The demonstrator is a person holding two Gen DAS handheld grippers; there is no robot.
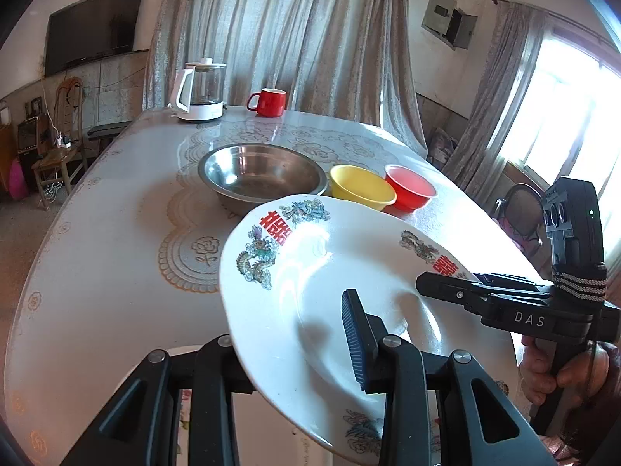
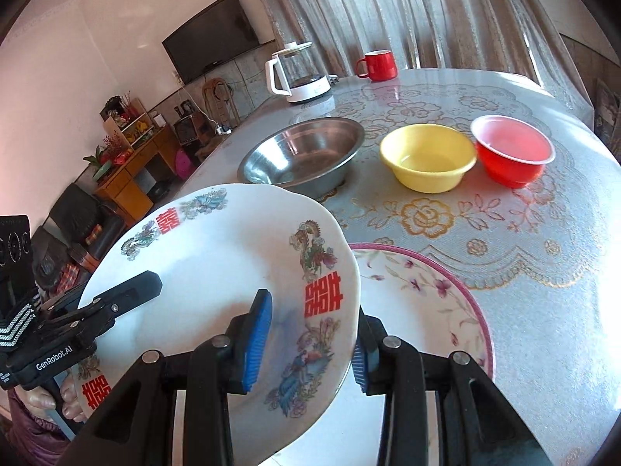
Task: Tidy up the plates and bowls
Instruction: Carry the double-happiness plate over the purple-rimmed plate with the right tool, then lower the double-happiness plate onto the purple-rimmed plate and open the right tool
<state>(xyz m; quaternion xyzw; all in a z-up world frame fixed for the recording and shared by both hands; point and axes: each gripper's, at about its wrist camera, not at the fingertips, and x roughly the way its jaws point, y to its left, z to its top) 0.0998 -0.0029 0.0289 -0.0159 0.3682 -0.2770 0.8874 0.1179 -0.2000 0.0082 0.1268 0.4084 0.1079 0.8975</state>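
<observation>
Gripping white plate [image 1: 330, 310] rim, left gripper [image 1: 295, 349] near edge, right gripper [image 2: 306, 345] opposite.

Background stuff: glass kettle [image 1: 202, 91] and red mug [image 1: 268, 102] at far table edge, wall TV [image 2: 211, 37], grey curtains [image 1: 295, 35].

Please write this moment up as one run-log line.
white dragon plate: lifted, tilted | left gripper: shut on rim | right gripper: shut on opposite rim | pink-rimmed plate: on table
</observation>
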